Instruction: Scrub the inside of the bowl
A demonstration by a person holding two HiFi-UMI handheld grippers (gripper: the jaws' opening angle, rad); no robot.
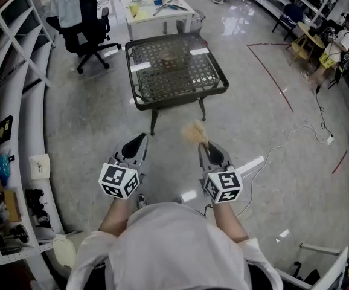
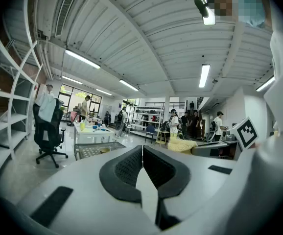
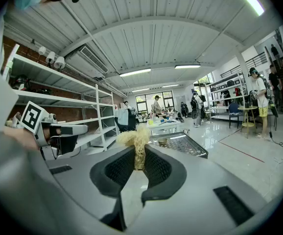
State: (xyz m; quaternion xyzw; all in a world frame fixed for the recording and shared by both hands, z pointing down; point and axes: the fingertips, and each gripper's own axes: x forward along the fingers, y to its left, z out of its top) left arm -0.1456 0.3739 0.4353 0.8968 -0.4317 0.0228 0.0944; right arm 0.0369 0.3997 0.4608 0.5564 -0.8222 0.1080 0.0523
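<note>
1. The job is in its approach stage: no scrubbing has begun. The bowl (image 1: 170, 56) sits near the middle of the mesh-topped table (image 1: 162, 80), well ahead of the person and apart from both tools.
2. The right gripper (image 1: 208, 145) has its jaws closed on a straw-coloured fibre scrubber (image 1: 194, 132). In the right gripper view the tuft stands up between the pads, pinched at its lower part, with the loose end fanning out above the tips.
3. The left gripper (image 1: 137, 139) has its jaws shut with nothing between them; its own view shows the two pads meeting along a thin line.
4. Both tools are held close to the body at about waist level, pointing roughly forward toward the table, side by side and a little apart.
5. The next move probably calls for closing the gap to the table, then lowering the scrubber's loose end into the bowl.
6. The bowl looks small and light, so it may slide on the mesh once rubbed. The left jaws would likely need to open and steady its rim first.
</note>
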